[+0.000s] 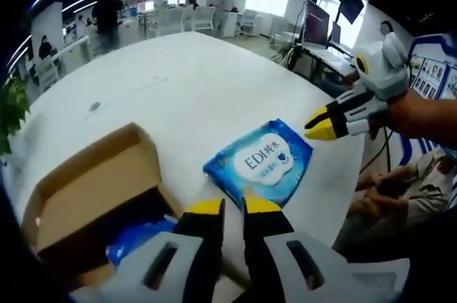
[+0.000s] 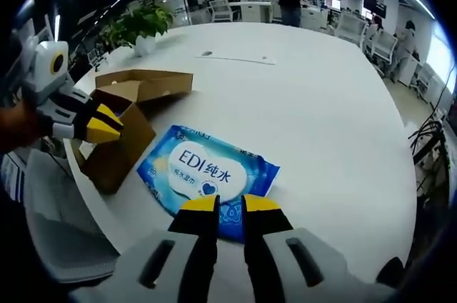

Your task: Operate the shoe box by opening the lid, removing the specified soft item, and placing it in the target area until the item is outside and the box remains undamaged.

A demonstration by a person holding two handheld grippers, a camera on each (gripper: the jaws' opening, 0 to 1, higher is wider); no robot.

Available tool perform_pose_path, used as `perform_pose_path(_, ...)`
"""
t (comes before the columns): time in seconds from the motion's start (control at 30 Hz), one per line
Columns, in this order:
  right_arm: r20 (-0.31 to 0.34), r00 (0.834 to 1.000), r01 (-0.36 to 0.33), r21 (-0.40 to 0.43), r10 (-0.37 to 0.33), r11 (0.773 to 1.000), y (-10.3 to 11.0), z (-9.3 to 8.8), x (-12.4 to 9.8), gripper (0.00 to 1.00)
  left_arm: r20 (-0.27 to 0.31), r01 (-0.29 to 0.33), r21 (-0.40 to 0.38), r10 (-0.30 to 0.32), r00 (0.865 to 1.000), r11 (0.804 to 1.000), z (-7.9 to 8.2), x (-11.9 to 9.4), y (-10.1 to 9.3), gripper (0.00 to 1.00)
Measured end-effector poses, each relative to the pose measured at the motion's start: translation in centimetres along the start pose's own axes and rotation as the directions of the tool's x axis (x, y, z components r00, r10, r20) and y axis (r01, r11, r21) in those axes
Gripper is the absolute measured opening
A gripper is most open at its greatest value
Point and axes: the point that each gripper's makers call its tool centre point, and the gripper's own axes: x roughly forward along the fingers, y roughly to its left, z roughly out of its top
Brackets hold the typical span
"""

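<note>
**Blue pack out on the white surface, box open**

Left gripper view: Cardboard shoe box (image 1: 86,196) at lower left, lid flap thrown back, brown walls apparently whole and uncrushed. Blue soft pack (image 1: 260,162) flat on the white surface (image 1: 178,88), just beside the box and fully outside it. Glossy wrapper, white cloud-shaped label printed "EDI" with further characters, slightly puffy, no tear visible. Something else blue (image 1: 139,240) down inside the box, partly hidden by the left gripper (image 1: 233,206); impossible to tell what. Left gripper jaws nearly closed, a narrow slit between the yellow tips, nothing held. Right gripper (image 1: 319,126) in from the right, above the pack's far corner, tips apparently together and empty.

Right gripper view: Same pack (image 2: 207,174) lying flat, its near edge just beyond the right gripper (image 2: 228,204), whose jaws sit close together with a narrow slot between them, gripping nothing. Box (image 2: 118,128) to the left, lid open, near the surface's edge. Left gripper (image 2: 107,126) over the box, empty. Potted plant (image 2: 139,28) further back.

Judged done: lid opened, pack removed and set down. Possibly left: confirming this spot as the target area, unmarked here.
</note>
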Motion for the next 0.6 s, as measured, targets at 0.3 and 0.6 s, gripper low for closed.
perform_pose_path(0.3, 0.009, 1.000, -0.015, -0.029, 0.015, 0.999, 2.2, 1.1, 0.1, 0.10, 0.014, -0.026, -0.009, 0.027, 1.000, 1.000, -0.6, -1.9, 1.3, 0.06)
perform_pose_path(0.6, 0.014, 0.999, -0.038, -0.058, 0.038, 0.998, 4.8, 2.3, 0.6, 0.10, 0.028, -0.047, -0.030, 0.048, 0.998, 0.998, -1.7, -3.9, 2.8, 0.07)
